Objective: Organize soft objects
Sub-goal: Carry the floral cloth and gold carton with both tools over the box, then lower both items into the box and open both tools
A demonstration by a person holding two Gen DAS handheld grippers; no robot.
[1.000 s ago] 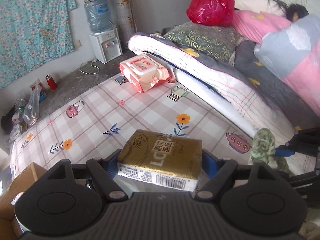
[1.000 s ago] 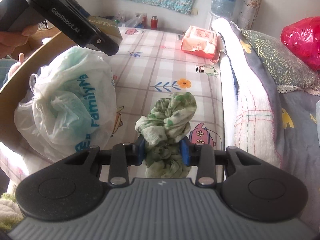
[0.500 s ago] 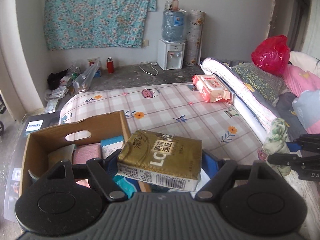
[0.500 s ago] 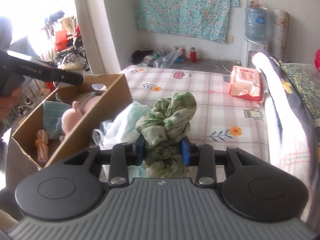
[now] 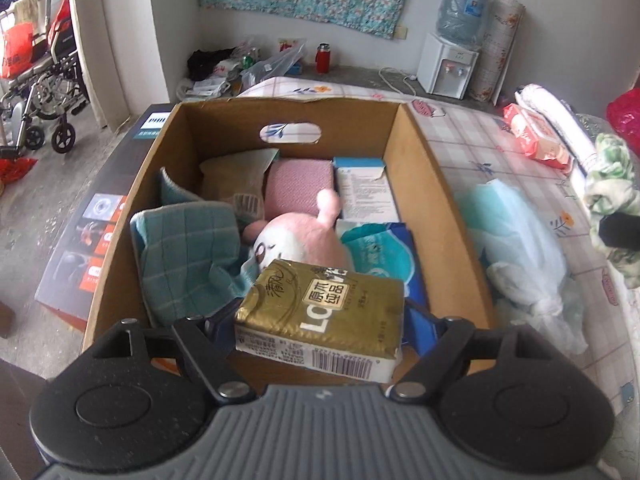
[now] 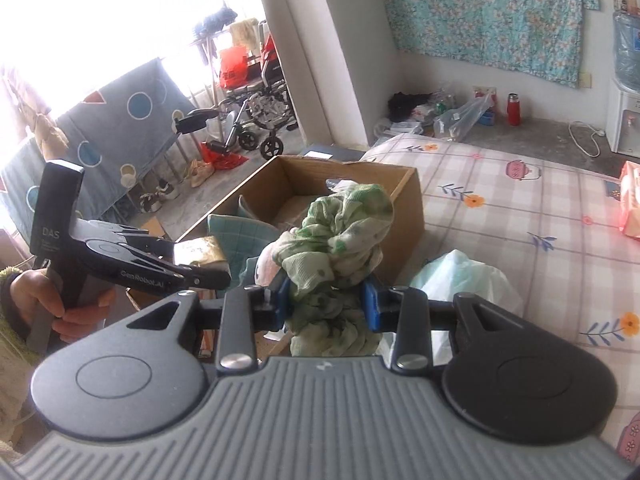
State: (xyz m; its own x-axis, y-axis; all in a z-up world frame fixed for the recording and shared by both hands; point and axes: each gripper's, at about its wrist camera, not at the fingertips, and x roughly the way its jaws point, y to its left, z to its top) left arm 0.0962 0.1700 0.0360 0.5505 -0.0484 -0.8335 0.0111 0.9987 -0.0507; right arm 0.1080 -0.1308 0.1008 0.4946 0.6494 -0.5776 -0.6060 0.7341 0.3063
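between the blue pads of the left gripper (image 5: pixel 320 322), closest to its camera, sits a gold tissue pack (image 5: pixel 322 306), clenched across its width and held above the near end of a cardboard box (image 5: pixel 434 184). the right gripper (image 6: pixel 328 306) has its jaws clamped on a crumpled green cloth (image 6: pixel 340 240), which bulges up above the pads and hangs below them; in the left wrist view that same cloth shows at the far right edge, over the bed.

just past the gold pack, inside the box, lie a pink plush toy (image 5: pixel 304 240), a teal checked towel (image 5: pixel 184 256) on the left and a blue-and-white soft packet (image 5: pixel 380 252) on the right. further in are a pink pack (image 5: pixel 300 188), a beige pack (image 5: pixel 232 176) and a white printed carton (image 5: pixel 366 192), up against the far wall with its handle slot (the bed sheet's flower print shows through it).

the box rests at the edge of a bed (image 6: pixel 520 208) covered in a pale checked sheet. beside the box's right wall lies a knotted plastic bag (image 5: pixel 520 248) with light-blue contents. well beyond it on the sheet is a pink wet-wipes pack (image 5: pixel 534 140).

in the right wrist view a hand (image 6: pixel 60 304) grips the left gripper's handle over the box. at the back of the room stand a water dispenser (image 5: pixel 448 64), a red flask (image 5: pixel 322 58) on the floor, and a wheelchair (image 5: pixel 40 92) to the left.
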